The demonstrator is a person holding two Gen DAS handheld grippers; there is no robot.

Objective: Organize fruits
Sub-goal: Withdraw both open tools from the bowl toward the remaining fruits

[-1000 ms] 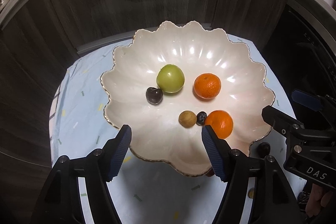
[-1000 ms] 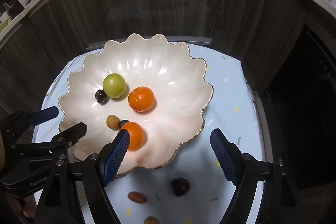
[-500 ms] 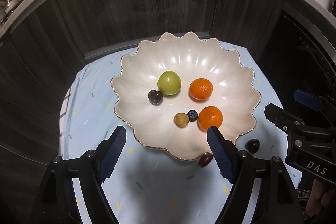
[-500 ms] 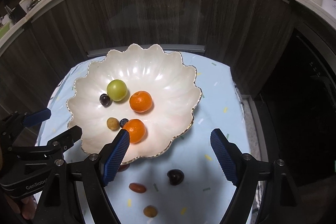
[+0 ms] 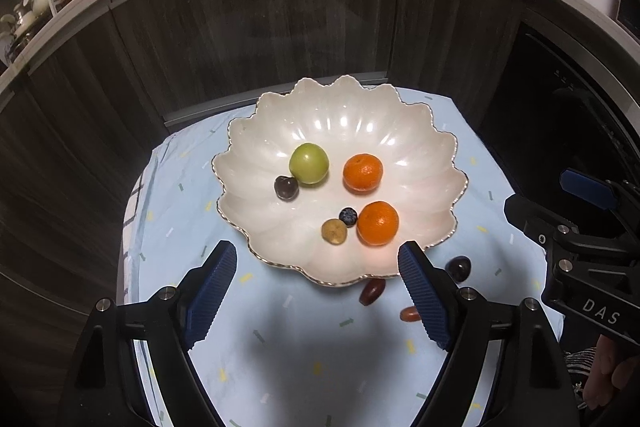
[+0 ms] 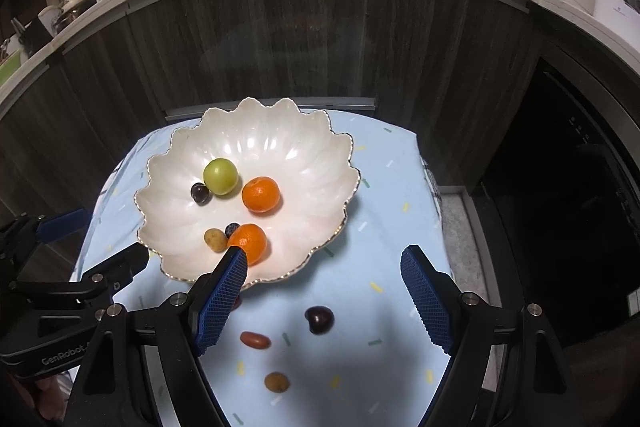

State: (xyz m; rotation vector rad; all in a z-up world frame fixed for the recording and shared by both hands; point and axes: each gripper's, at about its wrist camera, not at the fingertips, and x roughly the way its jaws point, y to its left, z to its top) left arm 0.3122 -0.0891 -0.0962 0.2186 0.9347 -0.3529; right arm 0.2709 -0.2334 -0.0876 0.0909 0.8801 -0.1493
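Across the bottom of the left wrist view, the left tool [image 5: 316,291] is a matte black plastic frame with two angular arms, each ending in a dark blue ribbed pad [image 5: 212,291]. Round silver screws sit at the arm joints. At the right edge of that view the right tool [image 5: 576,223] shows the same black build, a blue pad, and white letters "DAS". A striped black-and-white sleeve [image 5: 576,367] shows at the lower right. In the right wrist view the right tool [image 6: 326,301] has blue cross-hatched pads [image 6: 426,301]; the left tool [image 6: 80,247] at the lower left carries white "GenRobot" lettering.
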